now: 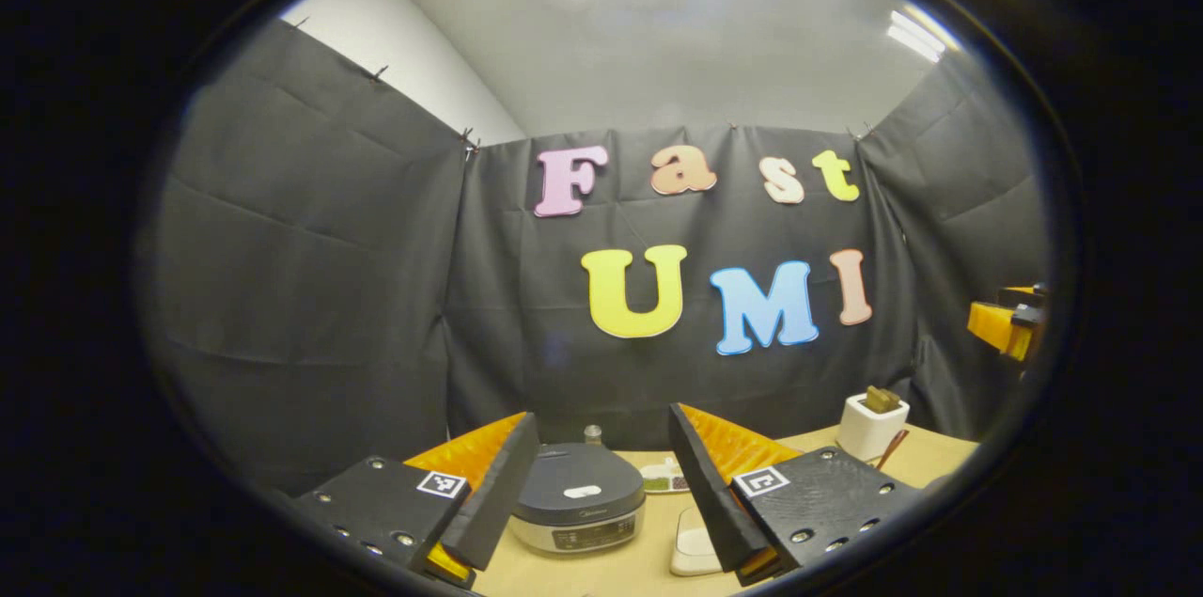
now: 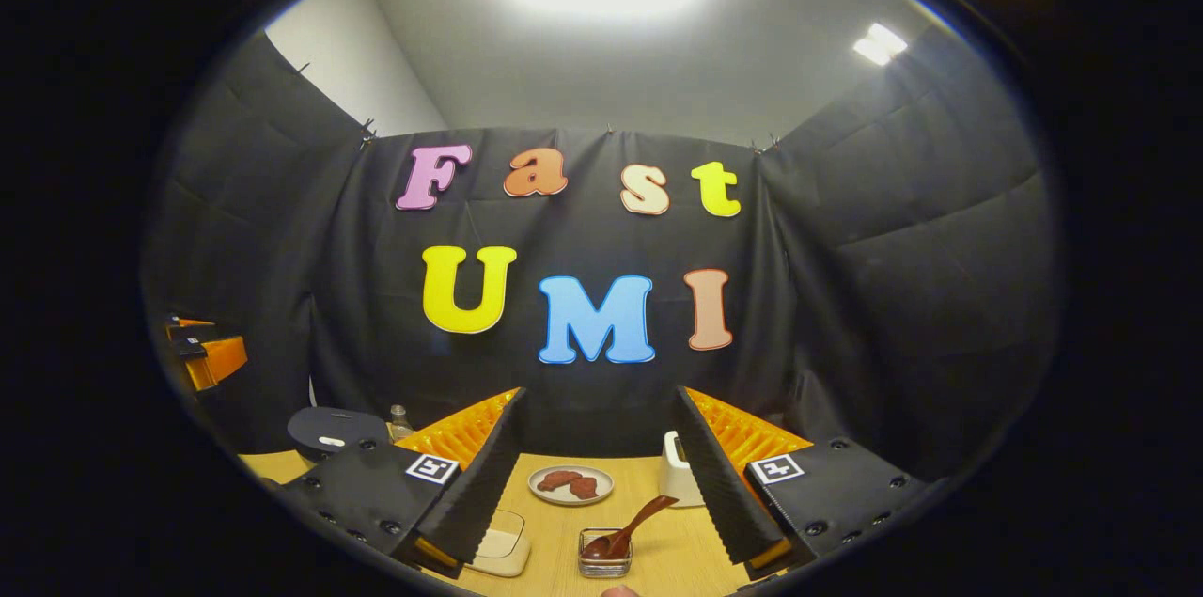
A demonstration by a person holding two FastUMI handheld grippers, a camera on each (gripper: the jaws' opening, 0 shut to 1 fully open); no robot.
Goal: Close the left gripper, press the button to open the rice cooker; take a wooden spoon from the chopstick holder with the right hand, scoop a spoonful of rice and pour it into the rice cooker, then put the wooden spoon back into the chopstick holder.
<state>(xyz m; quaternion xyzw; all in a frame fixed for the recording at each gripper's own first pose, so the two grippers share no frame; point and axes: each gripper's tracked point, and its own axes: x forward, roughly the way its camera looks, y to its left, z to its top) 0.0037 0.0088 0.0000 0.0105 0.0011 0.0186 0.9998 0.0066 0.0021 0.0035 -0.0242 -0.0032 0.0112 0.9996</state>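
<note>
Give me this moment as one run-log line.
left gripper: open, above table | right gripper: open, empty | rice cooker: lid closed | wooden spoon: resting in small glass dish

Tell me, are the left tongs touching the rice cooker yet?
Apart. In the left gripper view, the left tongs hang open above the table, and the closed rice cooker sits farther off between the fingers, with neither finger meeting it.

Glossy-lidded rice cooker (image 1: 580, 495) on a matt wooden table (image 1: 620, 569).

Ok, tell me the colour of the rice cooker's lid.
The rice cooker lid is dark grey, over a silver base; clearest in the left gripper view.
</note>
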